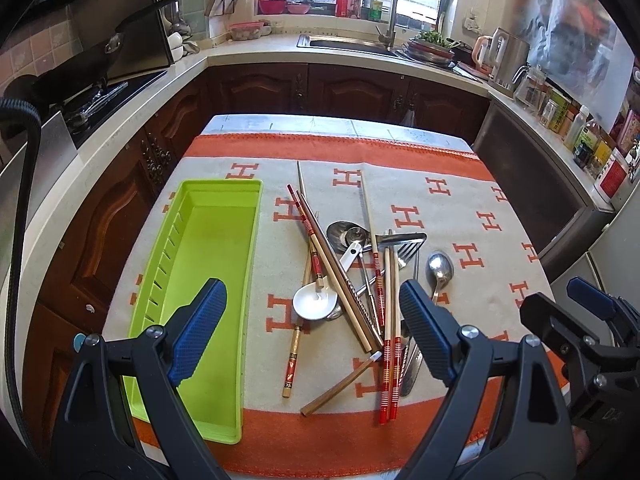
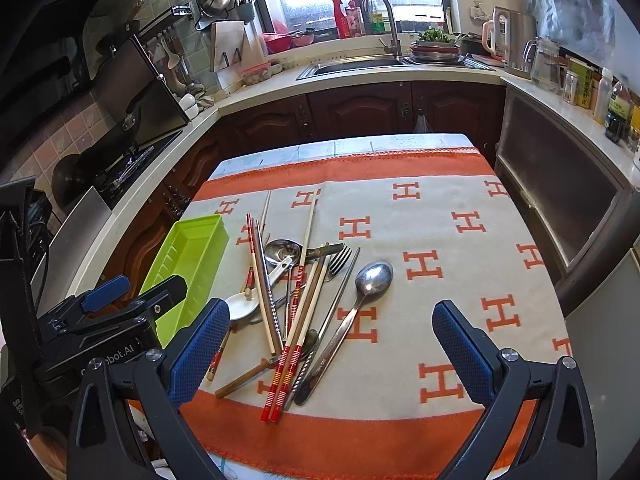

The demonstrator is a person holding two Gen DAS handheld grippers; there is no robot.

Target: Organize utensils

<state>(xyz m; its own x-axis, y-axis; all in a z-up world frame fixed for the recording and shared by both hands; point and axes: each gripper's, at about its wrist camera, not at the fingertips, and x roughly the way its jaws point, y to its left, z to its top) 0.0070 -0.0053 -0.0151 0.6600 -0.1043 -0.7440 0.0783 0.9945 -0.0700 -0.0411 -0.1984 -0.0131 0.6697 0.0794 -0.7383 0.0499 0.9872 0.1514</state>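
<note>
A lime-green utensil tray (image 1: 224, 364) lies empty at the left of the cloth-covered table; it also shows in the right wrist view (image 2: 200, 236). Beside it lies a tangled pile of chopsticks (image 1: 390, 340), a white ceramic spoon (image 1: 314, 302), metal spoons (image 1: 440, 268) and a fork (image 2: 340, 260). My left gripper (image 1: 312, 320) is open and empty, above the table's near edge between tray and pile. My right gripper (image 2: 332, 344) is open and empty, above the pile's near end, over a steel spoon (image 2: 372, 276).
The table carries an orange and beige cloth (image 2: 440, 220) with H marks. Dark wood cabinets (image 1: 320, 88) and a counter with a sink (image 2: 352, 66) stand beyond it. A stove with a pan (image 1: 100, 80) is at left, bottles and a kettle (image 2: 508, 36) at right.
</note>
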